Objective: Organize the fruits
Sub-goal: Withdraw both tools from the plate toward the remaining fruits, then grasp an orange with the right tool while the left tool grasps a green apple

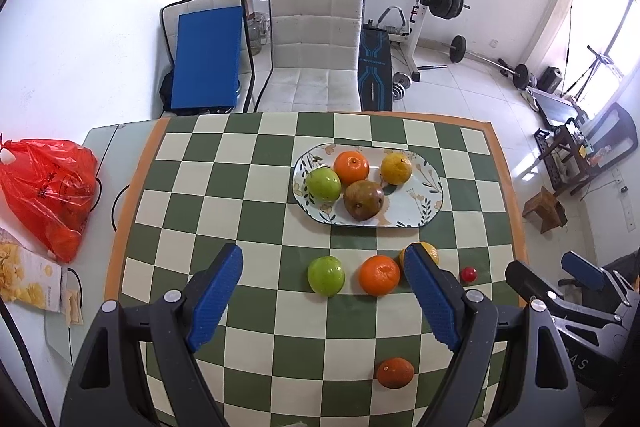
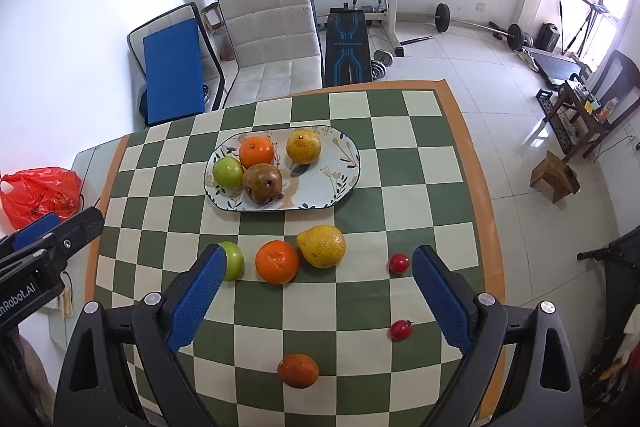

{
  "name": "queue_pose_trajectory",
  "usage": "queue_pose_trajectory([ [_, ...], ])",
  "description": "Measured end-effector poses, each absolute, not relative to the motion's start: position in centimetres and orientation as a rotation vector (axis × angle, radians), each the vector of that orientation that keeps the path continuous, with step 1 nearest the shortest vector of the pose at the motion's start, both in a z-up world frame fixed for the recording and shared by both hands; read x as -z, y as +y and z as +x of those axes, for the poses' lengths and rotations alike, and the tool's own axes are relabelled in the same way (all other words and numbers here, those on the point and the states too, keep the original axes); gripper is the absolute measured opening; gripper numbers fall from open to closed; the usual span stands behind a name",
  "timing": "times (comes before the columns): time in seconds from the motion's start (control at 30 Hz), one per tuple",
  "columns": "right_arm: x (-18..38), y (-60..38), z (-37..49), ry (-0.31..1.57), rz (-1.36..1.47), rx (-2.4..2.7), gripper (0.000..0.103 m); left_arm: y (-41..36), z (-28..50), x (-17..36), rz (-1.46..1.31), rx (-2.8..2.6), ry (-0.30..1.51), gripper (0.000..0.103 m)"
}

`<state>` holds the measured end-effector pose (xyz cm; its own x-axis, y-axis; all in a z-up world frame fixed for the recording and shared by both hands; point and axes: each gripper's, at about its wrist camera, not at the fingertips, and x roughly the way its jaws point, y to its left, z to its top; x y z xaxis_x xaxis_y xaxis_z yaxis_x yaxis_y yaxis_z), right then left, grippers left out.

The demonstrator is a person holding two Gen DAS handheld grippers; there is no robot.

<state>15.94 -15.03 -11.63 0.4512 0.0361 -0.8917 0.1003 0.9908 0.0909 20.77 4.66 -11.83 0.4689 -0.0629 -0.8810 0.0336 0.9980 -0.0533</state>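
On the checkered cloth (image 2: pixel 420 155), the plate (image 2: pixel 332 179) holds four fruits, six more lie loose nearer me, including two tomatoes (image 2: pixel 399 263), and my left gripper (image 1: pixel 323 259) and right gripper (image 2: pixel 320 259) hover released, empty.

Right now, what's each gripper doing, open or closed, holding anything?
Left gripper: open, holding nothing.
Right gripper: open, holding nothing.
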Motion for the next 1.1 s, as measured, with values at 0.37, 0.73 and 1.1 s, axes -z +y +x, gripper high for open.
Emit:
queue_pose_trajectory([
  [0.37, 21.8, -13.8, 20.3, 1.296, 0.318, -0.121, 0.096, 7.3, 23.8, 18.5, 0.023, -0.114, 1.207, 0.099],
  [0.73, 33.9, -9.5, 24.3, 1.523, 0.277, -0.118, 0.075, 11.3, 25.5, 26.7, -0.043, -0.216, 1.427, 0.099],
  [1.1, 37.7, -9.3, 24.2, 1.572, 0.243, -0.12, 0.067, 9.1, 27.7, 30.7, -0.05, -0.121, 1.545, 0.099],
])
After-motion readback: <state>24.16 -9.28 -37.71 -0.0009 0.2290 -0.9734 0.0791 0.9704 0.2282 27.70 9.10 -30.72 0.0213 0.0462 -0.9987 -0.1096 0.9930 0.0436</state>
